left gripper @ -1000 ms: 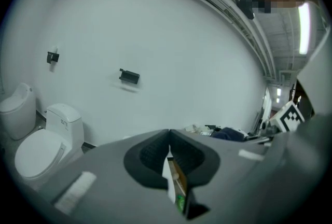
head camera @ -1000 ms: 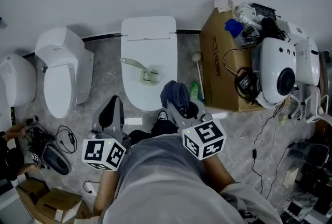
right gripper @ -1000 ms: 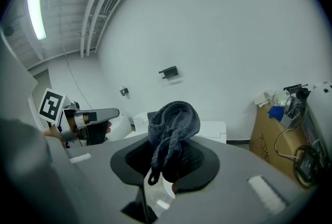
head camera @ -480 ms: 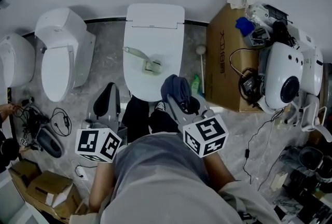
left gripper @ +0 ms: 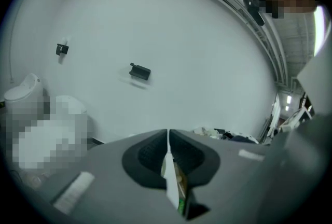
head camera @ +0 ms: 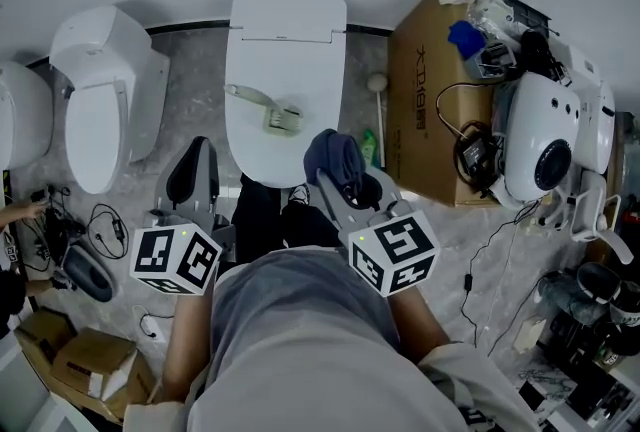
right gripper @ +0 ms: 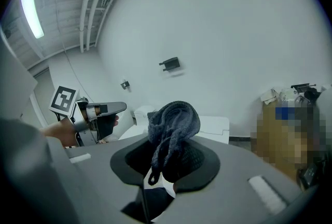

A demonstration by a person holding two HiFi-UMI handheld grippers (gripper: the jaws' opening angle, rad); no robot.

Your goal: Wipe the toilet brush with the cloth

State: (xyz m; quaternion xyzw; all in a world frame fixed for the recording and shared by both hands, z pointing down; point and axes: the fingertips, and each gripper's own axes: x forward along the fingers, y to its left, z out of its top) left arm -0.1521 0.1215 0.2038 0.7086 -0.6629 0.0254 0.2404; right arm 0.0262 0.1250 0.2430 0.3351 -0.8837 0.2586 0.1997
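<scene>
A pale green toilet brush (head camera: 265, 110) lies on the closed lid of the middle white toilet (head camera: 290, 30). My right gripper (head camera: 345, 182) hovers over the toilet's front edge, shut on a bunched dark blue cloth (head camera: 333, 158). The cloth (right gripper: 174, 122) sticks up out of the right gripper (right gripper: 168, 158), which points at the toilet lid (right gripper: 215, 127). My left gripper (head camera: 193, 170) is held to the left of the toilet bowl, apart from the brush. The left gripper (left gripper: 167, 148) has its jaws pressed together and holds nothing.
Another white toilet (head camera: 95, 100) stands to the left. A cardboard box (head camera: 425, 110) with a white appliance (head camera: 545, 135) is at the right; a white round-headed brush (head camera: 380, 120) and a green bottle (head camera: 371, 148) are beside it. Cables (head camera: 100, 225) lie on the floor.
The head view has shifted a little. Both grippers keep about the same pose, the left one drifting slightly left. The cloth stays in the right gripper; the brush has not moved.
</scene>
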